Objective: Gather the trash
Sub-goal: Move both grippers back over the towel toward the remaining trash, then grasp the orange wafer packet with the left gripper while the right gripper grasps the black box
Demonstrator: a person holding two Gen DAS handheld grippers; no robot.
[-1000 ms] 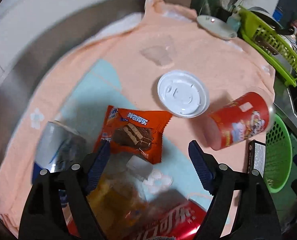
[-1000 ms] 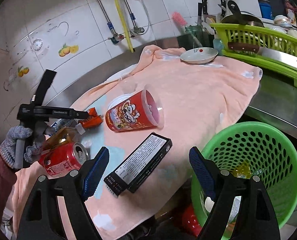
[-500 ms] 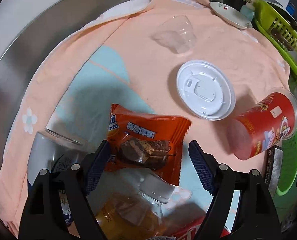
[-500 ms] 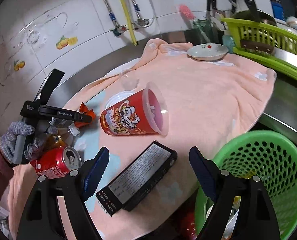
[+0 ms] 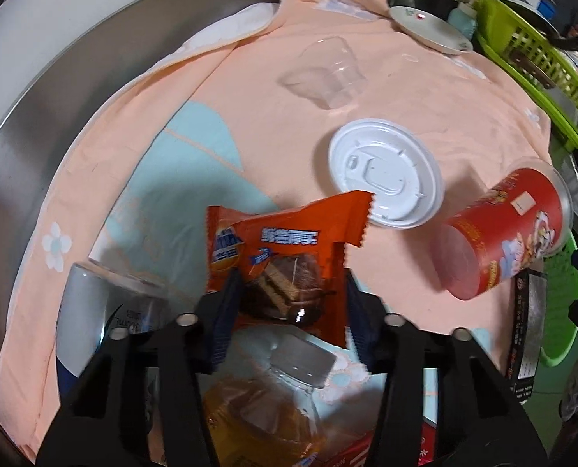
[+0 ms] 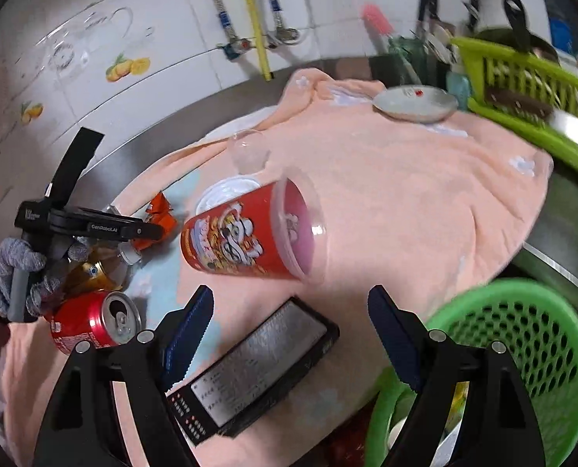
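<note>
Where the jaws pinch it, the orange wrapper (image 5: 285,249) hides the bottle (image 5: 265,408).

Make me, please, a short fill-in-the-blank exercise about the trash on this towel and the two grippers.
1. The left gripper is closed on the orange ____ wrapper.
2. The red cup lies on its ____ on the towel.
3. The white lid lies just beyond the wrapper, and the basket is ____ in colour.
4. The right gripper hovers ____ above the black box.

Missing words: snack; side; green; open
</note>
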